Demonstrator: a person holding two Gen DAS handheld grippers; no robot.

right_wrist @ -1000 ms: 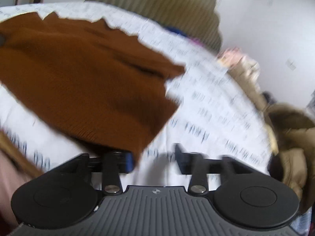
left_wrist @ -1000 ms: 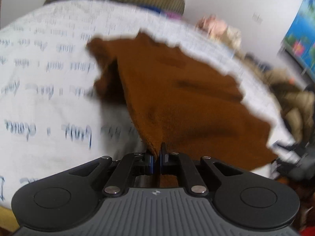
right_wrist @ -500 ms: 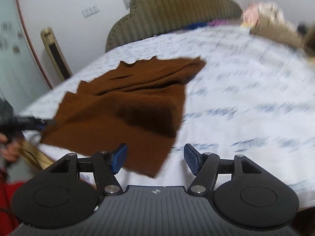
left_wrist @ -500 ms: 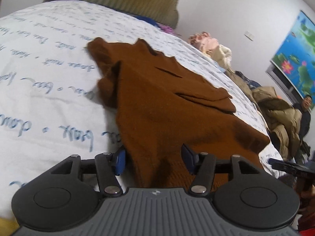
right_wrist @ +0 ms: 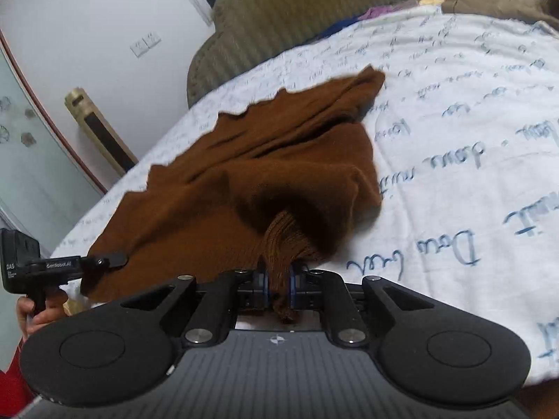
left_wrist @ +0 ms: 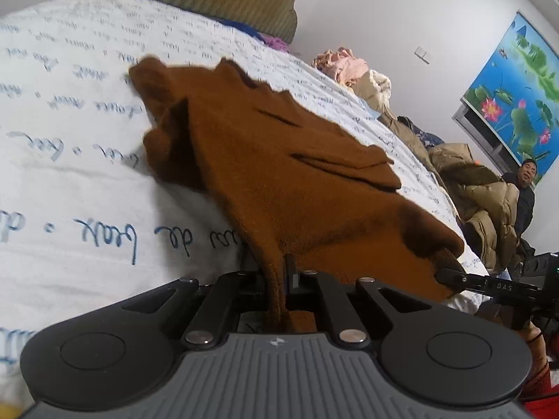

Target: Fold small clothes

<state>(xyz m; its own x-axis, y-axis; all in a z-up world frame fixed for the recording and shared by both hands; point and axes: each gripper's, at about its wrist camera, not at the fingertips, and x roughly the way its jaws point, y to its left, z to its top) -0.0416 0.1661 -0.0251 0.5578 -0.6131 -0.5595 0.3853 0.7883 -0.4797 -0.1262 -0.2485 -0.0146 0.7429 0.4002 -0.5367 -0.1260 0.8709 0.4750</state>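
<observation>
1. Left hand-held gripper (left_wrist: 279,279): jaws pressed together, pinching the near edge of the rust-brown knitted garment (left_wrist: 279,160).
2. Garment location: spread, partly doubled over, on the white quilted bed cover with blue script (left_wrist: 87,174).
3. Right hand-held gripper (right_wrist: 277,284): jaws closing on the garment's ribbed hem, bunched between the pads.
4. Progress: early stage. Both near corners are gripped; the fold-over and flattening appear outstanding.
</observation>
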